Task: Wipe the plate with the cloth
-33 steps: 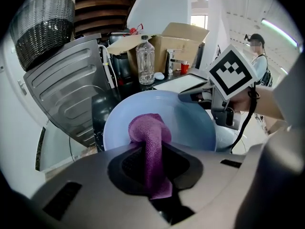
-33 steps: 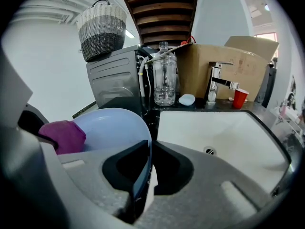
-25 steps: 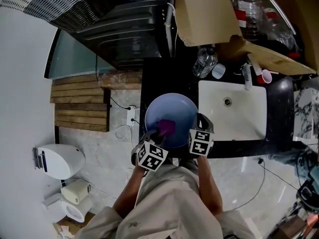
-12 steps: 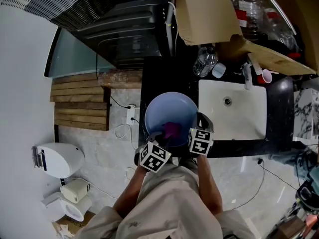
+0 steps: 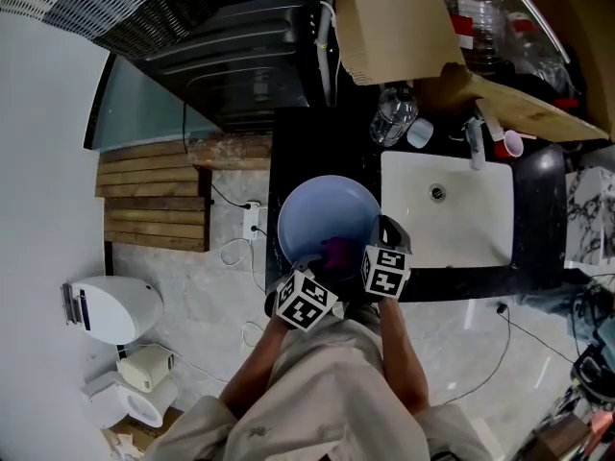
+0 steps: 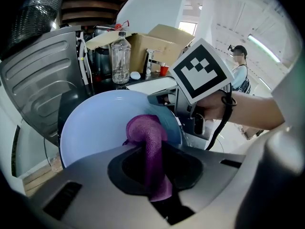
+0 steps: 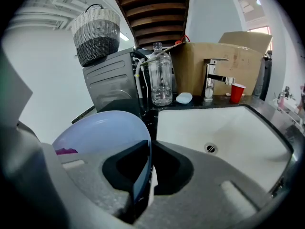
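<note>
Your left tool is closed on the purple cloth, and the cloth's bunched end presses against the face of the pale blue plate. Your right tool is clamped on the plate's rim, its jaws pinching the edge. The plate sits over the dark surface, just beside the white sink. You have one plate, one cloth and two tools. Behind the sink stand one clear bottle, one faucet, one red cup and one cardboard box. One woven basket sits on the grey appliance.
</note>
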Available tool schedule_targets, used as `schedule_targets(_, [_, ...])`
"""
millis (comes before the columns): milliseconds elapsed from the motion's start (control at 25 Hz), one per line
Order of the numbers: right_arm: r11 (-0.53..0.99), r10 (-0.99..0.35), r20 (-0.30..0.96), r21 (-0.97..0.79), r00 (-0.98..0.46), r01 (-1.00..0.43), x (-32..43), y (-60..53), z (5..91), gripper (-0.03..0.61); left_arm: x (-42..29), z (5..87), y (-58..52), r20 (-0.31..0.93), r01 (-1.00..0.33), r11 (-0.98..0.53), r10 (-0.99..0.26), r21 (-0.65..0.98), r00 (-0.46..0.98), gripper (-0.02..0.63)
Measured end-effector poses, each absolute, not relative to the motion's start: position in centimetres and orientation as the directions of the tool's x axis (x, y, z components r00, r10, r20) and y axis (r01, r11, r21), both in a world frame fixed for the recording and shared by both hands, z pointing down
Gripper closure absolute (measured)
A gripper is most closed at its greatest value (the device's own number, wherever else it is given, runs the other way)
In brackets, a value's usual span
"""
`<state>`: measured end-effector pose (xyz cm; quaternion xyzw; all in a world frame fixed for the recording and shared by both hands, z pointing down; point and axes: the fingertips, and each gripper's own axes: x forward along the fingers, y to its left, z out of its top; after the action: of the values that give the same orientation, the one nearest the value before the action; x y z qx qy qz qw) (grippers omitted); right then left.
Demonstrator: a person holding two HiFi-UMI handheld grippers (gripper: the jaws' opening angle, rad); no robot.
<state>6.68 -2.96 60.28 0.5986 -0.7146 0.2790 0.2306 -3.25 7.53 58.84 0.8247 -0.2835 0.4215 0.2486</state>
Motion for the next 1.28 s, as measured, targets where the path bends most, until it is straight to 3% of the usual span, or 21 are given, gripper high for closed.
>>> schedule_targets(1280, [0.124,-0.730,0.628,-0.266,-0.269,-0.956,6.8,-2.6,60.5,0.557,1.5,60.0,4.9,0.795,-0.645,-0.723,-0.228,0.249,0.562,0.554])
